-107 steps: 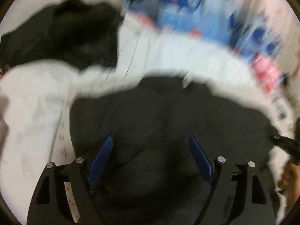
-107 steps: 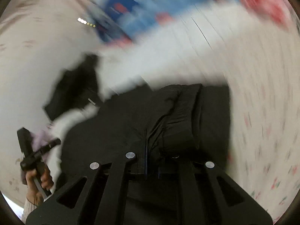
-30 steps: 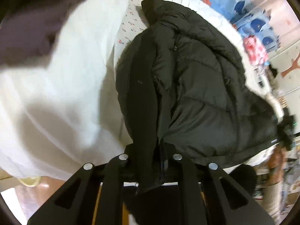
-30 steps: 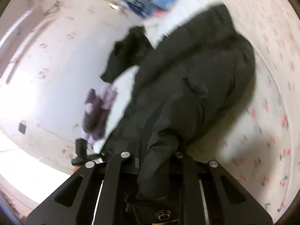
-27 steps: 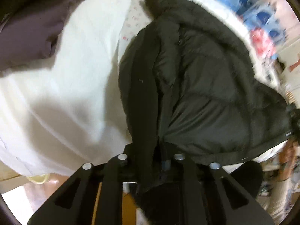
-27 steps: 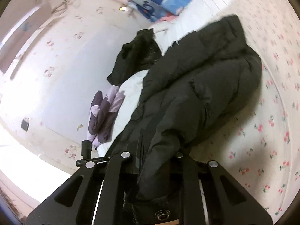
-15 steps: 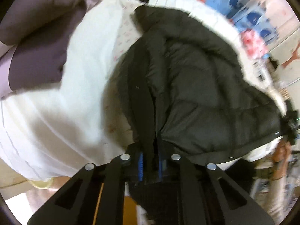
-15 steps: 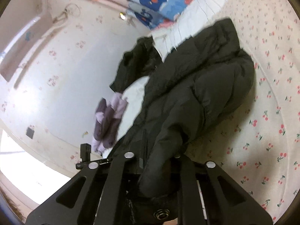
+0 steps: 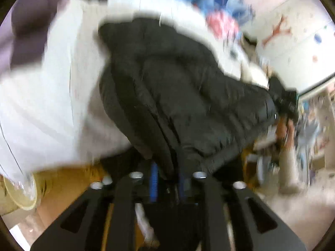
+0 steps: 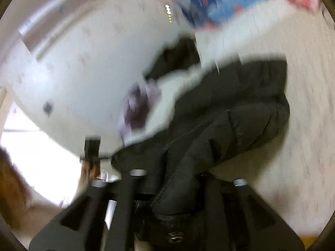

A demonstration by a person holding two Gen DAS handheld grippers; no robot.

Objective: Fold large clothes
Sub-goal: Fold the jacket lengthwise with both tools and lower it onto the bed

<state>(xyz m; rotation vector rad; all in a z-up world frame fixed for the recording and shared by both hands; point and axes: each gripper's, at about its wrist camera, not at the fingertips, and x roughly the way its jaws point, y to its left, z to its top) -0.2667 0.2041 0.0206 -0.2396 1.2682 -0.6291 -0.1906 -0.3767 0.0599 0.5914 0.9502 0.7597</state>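
On the bed [image 9: 52, 87], a black puffer jacket [image 9: 188, 87] lies doubled over, its near edge hanging off the mattress. The left tongs [image 9: 167, 179] are opening, hem between the blue pads; the right tongs [image 10: 167, 186] are opening around a bunched fold. A second ago both were clamped tight. The release seems underway; next comes a fresh grip for another fold.

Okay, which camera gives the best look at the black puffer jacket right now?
The left wrist view: the black puffer jacket fills the middle, its quilted body spread over the white bedding. The right wrist view shows only a blurred, bunched sleeve and side of it.
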